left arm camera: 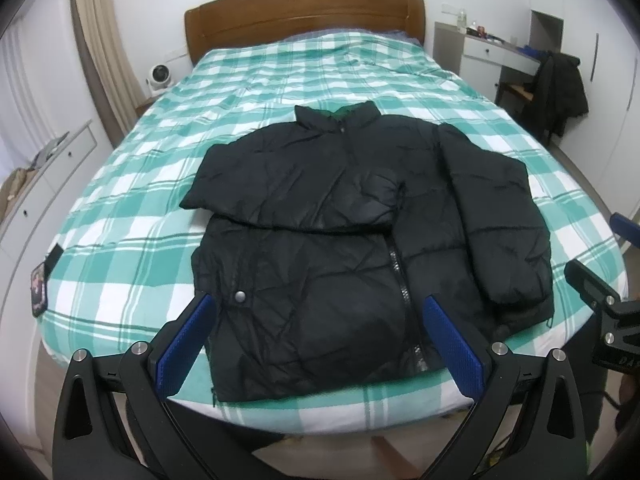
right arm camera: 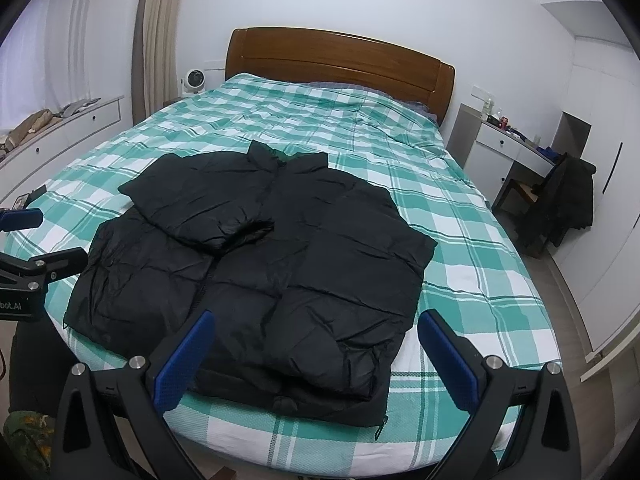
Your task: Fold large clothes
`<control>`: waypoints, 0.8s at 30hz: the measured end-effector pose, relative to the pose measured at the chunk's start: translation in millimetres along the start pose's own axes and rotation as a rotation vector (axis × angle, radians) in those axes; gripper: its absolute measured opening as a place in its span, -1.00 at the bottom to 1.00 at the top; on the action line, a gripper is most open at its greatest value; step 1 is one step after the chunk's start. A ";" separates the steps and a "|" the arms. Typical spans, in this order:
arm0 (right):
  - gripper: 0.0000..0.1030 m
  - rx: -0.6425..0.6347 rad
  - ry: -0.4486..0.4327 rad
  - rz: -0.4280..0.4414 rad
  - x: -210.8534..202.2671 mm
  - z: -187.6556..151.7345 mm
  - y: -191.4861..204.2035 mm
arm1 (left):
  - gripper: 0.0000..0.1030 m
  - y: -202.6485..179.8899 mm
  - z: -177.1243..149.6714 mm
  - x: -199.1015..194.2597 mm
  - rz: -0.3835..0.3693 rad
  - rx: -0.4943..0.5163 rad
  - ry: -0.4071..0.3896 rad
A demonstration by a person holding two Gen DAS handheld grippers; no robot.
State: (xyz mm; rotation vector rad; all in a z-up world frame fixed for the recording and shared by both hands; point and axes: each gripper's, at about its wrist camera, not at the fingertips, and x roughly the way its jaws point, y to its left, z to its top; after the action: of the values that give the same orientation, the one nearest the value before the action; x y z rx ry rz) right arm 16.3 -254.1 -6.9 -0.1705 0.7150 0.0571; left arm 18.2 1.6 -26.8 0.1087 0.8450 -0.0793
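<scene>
Blue-padded left tongs [left arm camera: 318, 336] gape wide and empty above the hem of a black quilted puffer jacket [left arm camera: 340, 248], which lies front-up near the foot of a bed with a green-and-white checked cover [left arm camera: 280, 76]. One sleeve is folded across its chest; the other lies along its side. Right tongs [right arm camera: 316, 354] hover equally wide, gripping nothing, over the jacket's lower edge.
</scene>
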 end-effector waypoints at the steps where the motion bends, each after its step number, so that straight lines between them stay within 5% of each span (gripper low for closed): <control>1: 1.00 0.000 0.001 0.004 0.5 0.1 0.2 | 0.99 0.5 -0.1 0.3 0.000 -0.002 0.002; 17: 1.00 -0.004 0.033 0.001 12.6 -9.9 -4.8 | 0.99 4.0 -1.3 1.7 0.002 -0.009 0.011; 24: 1.00 -0.174 0.049 0.127 56.4 -33.8 1.6 | 0.99 6.4 -2.4 3.6 0.006 -0.019 0.017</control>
State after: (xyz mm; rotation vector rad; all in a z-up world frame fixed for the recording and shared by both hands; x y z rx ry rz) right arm 36.8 -258.8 -69.3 -0.2939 0.7697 0.2376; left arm 19.5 8.2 -30.6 0.0942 0.8621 -0.0647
